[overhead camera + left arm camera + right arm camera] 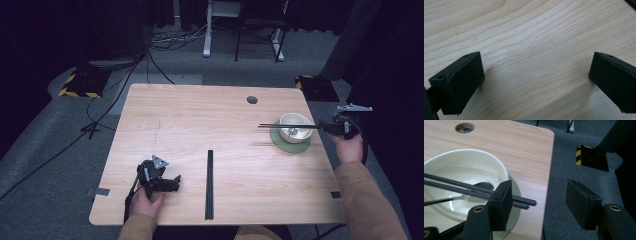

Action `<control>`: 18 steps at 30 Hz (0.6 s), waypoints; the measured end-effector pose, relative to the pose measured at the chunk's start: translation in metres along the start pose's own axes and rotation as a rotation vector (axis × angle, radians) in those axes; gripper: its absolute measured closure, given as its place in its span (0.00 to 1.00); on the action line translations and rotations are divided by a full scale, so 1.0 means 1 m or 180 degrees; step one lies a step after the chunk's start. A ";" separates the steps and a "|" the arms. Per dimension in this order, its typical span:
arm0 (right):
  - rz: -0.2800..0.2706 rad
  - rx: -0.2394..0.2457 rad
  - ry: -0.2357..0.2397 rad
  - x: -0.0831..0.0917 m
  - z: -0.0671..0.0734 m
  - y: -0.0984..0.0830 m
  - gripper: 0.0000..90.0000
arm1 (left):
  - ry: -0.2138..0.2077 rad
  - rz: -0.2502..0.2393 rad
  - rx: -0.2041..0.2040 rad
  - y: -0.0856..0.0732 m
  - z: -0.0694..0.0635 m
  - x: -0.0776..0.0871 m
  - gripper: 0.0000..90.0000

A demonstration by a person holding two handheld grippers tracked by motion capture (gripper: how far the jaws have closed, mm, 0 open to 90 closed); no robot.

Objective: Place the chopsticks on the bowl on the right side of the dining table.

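I see the pair of thin black chopsticks (pixel 474 188) lying across the pale ceramic bowl (pixel 499 167); right gripper (pixel 544 205) wide open, holding nothing. Light, stiff, slippery: pinch both near the overhanging ends.

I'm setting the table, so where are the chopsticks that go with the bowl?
In the high view one pair of chopsticks lies across the bowl at the table's right side, by the right tool; another pair lies near the front edge.

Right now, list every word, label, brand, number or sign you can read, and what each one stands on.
None: no readable text on the bowl, the green saucer, the two pairs of black chopsticks, the wooden table or either gripper.
The yellow-and-black hazard stripes on the floor blocks are a warning pattern, without words.
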State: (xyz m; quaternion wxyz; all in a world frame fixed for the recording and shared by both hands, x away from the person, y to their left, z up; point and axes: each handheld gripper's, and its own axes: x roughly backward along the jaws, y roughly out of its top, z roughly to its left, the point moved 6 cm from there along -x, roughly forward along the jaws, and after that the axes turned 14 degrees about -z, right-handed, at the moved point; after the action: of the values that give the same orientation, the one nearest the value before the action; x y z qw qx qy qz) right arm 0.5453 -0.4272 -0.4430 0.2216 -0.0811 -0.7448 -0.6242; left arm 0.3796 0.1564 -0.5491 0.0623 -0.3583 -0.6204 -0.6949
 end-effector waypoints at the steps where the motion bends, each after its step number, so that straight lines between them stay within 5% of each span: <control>1: -0.0006 -0.0057 -0.0061 -0.001 -0.007 -0.003 0.43 | -0.0009 0.0009 0.0013 0.000 0.000 0.000 0.00; 10: 0.0027 -0.0321 -0.0176 -0.013 -0.037 -0.016 0.43 | 0.0000 0.0003 0.0009 -0.001 0.000 0.001 0.00; 18: 0.0086 -0.0371 -0.0125 -0.024 -0.040 -0.028 0.43 | 0.0002 0.0003 0.0006 -0.001 0.000 0.001 0.00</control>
State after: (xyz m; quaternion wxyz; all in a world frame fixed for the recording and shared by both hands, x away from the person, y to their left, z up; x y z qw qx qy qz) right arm 0.5648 -0.4683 -0.4733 0.2103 -0.1161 -0.7102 -0.6617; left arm 0.3781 0.1570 -0.5491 0.0631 -0.3584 -0.6208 -0.6944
